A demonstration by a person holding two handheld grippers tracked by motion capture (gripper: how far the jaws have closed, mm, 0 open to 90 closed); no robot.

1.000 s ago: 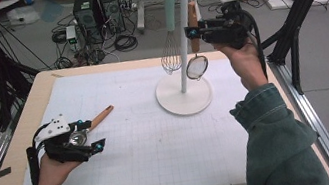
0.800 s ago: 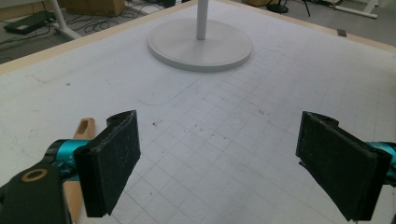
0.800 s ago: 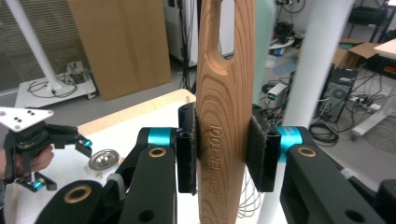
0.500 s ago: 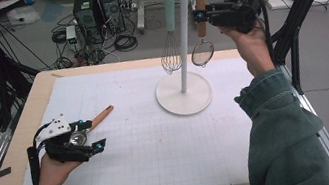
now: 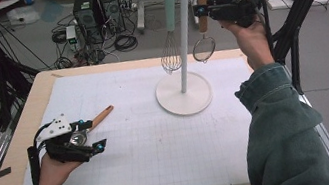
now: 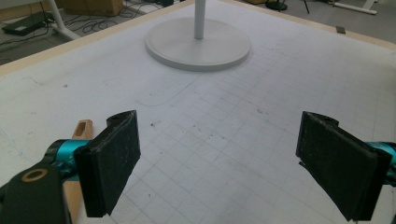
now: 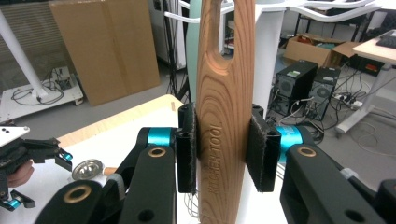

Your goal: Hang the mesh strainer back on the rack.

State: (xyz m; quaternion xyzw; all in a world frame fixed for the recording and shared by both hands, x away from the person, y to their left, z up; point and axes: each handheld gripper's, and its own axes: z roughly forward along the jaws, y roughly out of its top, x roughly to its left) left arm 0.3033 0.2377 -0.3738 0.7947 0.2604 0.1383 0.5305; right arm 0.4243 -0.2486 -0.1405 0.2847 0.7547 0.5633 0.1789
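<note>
Gripping the strainer's wooden handle (image 7: pixel 225 116), the right gripper (image 5: pixel 203 10) hangs beside the rack (image 5: pixel 184 28).

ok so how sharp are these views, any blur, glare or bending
Right gripper view: the wooden handle is crisp enough to read its engraved lettering, and the boxes behind look a bit softer. Left gripper view: the mat's grid lines are sharp, no glare. High view: even, soft light, slightly grainy, the table edge barely bowed.
</note>
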